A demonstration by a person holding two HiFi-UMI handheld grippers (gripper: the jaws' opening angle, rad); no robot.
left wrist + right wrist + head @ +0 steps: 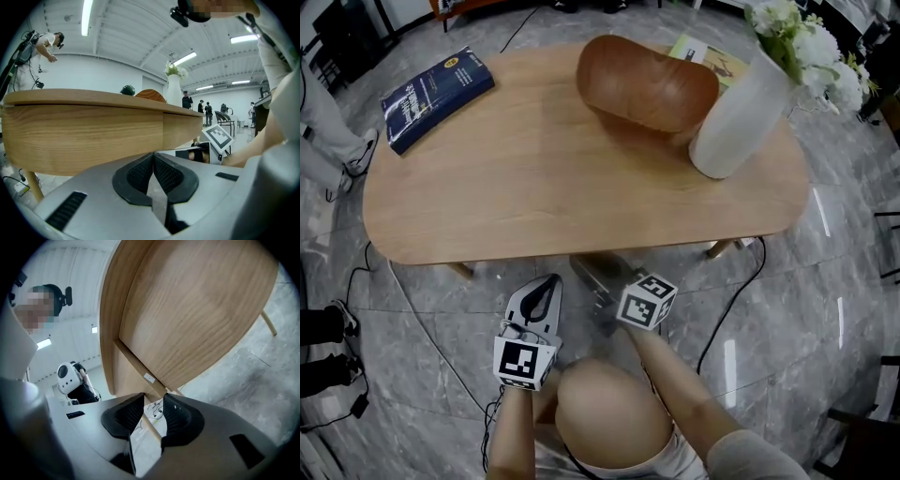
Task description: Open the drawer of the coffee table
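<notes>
The wooden coffee table (534, 178) fills the head view. In the left gripper view its drawer front (93, 136) stands just ahead as a wood band under the top. My left gripper (153, 155) is shut and empty in front of that band, and it hovers just off the table's near edge (553, 281). My right gripper (153, 400) is rolled on its side, its jaws open, with the drawer's lower edge (139, 372) running into their mouth; the pads do not press on it. Its tips (592, 275) reach under the table's rim.
On the top lie a blue book (436, 97), a wooden bowl (645, 82) and a white vase of flowers (741, 108). Cables (727, 314) trail over the marble floor. A table leg (269, 323) angles down. People stand in the hall behind (206, 112).
</notes>
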